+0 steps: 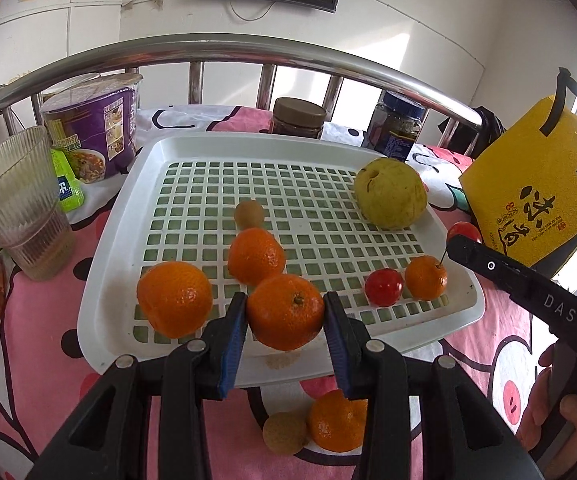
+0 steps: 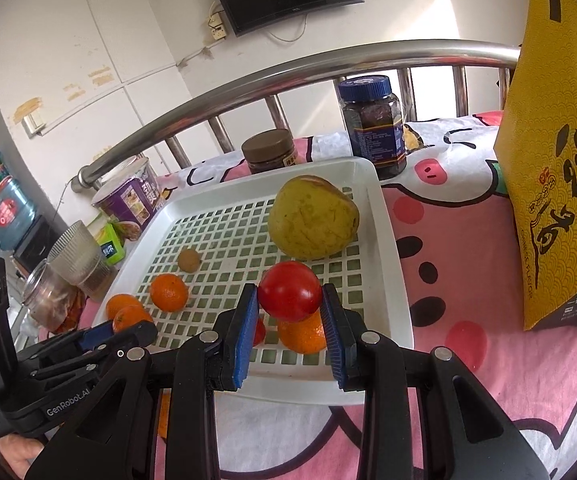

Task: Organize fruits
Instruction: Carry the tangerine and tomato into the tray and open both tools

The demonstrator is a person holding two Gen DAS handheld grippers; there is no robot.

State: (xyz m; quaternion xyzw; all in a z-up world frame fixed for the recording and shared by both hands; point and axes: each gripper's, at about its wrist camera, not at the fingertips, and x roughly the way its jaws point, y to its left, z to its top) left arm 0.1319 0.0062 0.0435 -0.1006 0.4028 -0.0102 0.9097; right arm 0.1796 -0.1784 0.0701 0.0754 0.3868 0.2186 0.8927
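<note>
Left wrist | left gripper clamps orange over tray | right gripper grips tomato

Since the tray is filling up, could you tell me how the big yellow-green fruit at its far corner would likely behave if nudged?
The yellow-green fruit is rounded but lopsided, so it would probably wobble rather than roll far. It dwarfs the oranges, so it is likely heavier. The white tray has a raised rim beside it, which should stop it.

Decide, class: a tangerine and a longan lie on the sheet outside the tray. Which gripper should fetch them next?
Probably left. The left gripper is nearer the loose tangerine and longan, though shut on a tangerine. The right gripper grips a tomato.
</note>
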